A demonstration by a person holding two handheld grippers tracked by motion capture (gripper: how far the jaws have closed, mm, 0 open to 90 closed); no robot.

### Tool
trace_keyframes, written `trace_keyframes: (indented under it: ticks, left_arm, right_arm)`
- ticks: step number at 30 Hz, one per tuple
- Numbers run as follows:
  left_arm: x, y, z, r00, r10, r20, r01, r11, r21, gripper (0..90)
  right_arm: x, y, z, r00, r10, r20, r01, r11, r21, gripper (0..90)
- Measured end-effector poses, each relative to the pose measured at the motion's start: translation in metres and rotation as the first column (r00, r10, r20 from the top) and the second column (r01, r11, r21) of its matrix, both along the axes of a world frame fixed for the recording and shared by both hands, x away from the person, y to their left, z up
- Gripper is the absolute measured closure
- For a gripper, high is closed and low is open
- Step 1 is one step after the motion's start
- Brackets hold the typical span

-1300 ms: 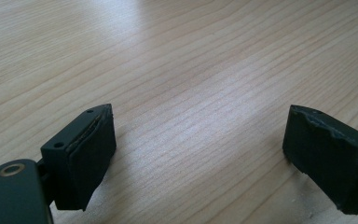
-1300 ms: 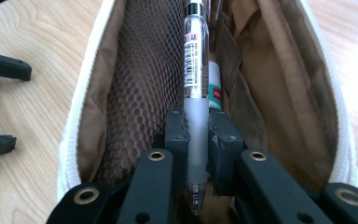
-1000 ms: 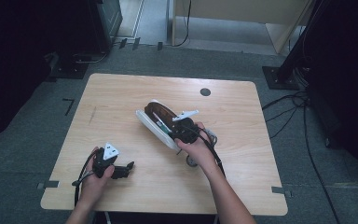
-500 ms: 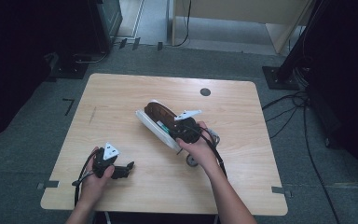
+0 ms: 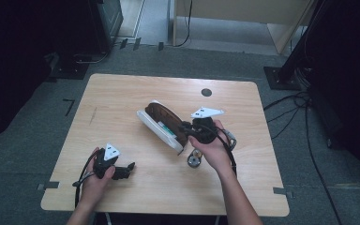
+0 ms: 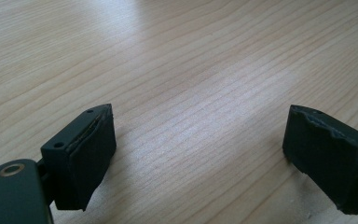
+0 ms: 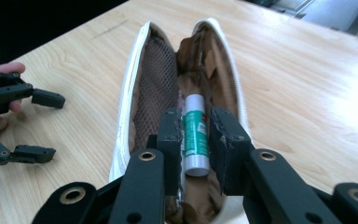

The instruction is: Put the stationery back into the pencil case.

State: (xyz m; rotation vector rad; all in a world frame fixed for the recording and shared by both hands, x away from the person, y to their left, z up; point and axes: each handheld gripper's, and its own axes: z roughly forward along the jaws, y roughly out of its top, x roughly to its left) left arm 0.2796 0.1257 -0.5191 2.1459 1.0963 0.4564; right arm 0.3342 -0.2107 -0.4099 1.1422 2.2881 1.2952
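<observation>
While the glue stick is clamped by the right gripper inside the open pencil case, mid-table; the left gripper is held open near the front edge, bare wood around

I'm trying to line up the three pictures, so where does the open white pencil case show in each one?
High view: the pencil case lies open at the table's middle, running diagonally, just left of the right gripper.
Right gripper view: it runs up the centre, with the jaws shut on a glue stick over its brown lining.
Left gripper view: not in it.
Shared landmark: the left gripper, also at the right gripper view's left edge.
</observation>
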Motion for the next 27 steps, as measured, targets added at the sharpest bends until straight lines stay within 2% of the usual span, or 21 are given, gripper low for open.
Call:
trace_keyframes:
  ticks: [6,12,16,24,27]
  left_arm:
    - [0.0,0.0,0.0,1.0,0.001,0.0,-0.001,1.0,0.0,9.7]
    - [0.0,0.0,0.0,1.0,0.0,0.0,0.0,1.0,0.0,9.7]
    - [0.0,0.0,0.0,1.0,0.0,0.0,0.0,1.0,0.0,9.7]
    - [0.0,0.0,0.0,1.0,-0.001,-0.001,0.001,1.0,0.002,9.7]
    - [0.0,0.0,0.0,1.0,0.0,-0.001,0.0,1.0,0.001,9.7]
  right_arm:
    - [-0.012,-0.019,0.001,0.9993,-0.035,0.007,0.035,0.9993,0.009,73.1]
    - [-0.024,-0.035,-0.012,0.9967,-0.081,0.002,0.081,0.9966,0.018,69.1]
    - [-0.032,-0.044,-0.027,0.9919,-0.125,-0.023,0.125,0.9919,0.019,64.1]
    - [-0.043,-0.048,-0.054,0.9766,-0.205,-0.064,0.206,0.9786,0.003,52.1]
    - [-0.046,-0.046,-0.067,0.9633,-0.258,-0.076,0.257,0.9662,-0.015,45.8]
